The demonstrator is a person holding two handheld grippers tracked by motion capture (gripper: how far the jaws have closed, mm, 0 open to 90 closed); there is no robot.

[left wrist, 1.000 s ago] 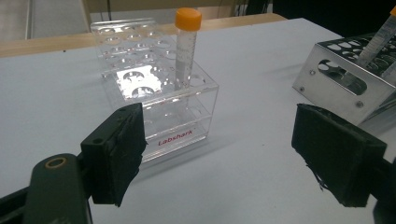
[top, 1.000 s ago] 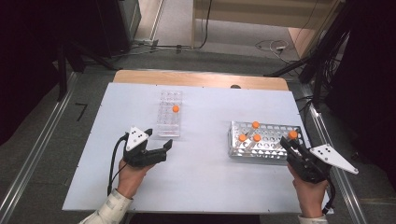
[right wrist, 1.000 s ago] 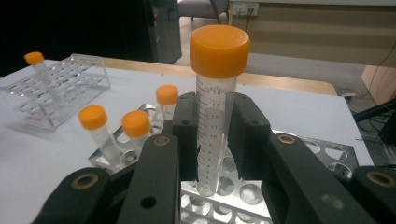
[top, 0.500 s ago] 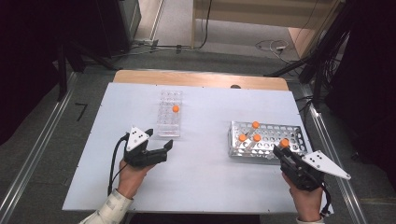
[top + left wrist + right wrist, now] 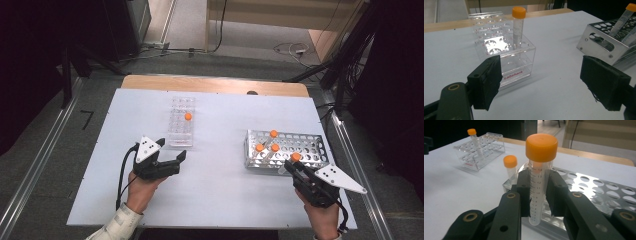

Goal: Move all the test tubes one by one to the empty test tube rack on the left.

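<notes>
My right gripper (image 5: pixel 538 195) is shut on an orange-capped graduated tube (image 5: pixel 537 185), held upright at the near edge of the metal rack (image 5: pixel 604 195). From above, this tube's cap (image 5: pixel 296 157) sits just in front of the metal rack (image 5: pixel 305 145), with the right gripper (image 5: pixel 296 169) below it. Three more capped tubes (image 5: pixel 273 134) stand in that rack's left part. The clear plastic rack (image 5: pixel 180 127) holds one orange-capped tube (image 5: pixel 188 116). My left gripper (image 5: pixel 171 150) rests open just in front of it; its pads (image 5: pixel 487 82) are wide apart and face the clear rack (image 5: pixel 504 50).
The white tabletop (image 5: pixel 220 190) spreads between the two hands. A wooden strip (image 5: pixel 215 85) runs along the table's far edge. Metal rails (image 5: pixel 350 150) flank the table. Cables lie on the floor (image 5: pixel 290 50) beyond.
My right gripper has moved left and toward the near side with the tube, from the metal rack's right end to its near edge. The left gripper has stayed put.
</notes>
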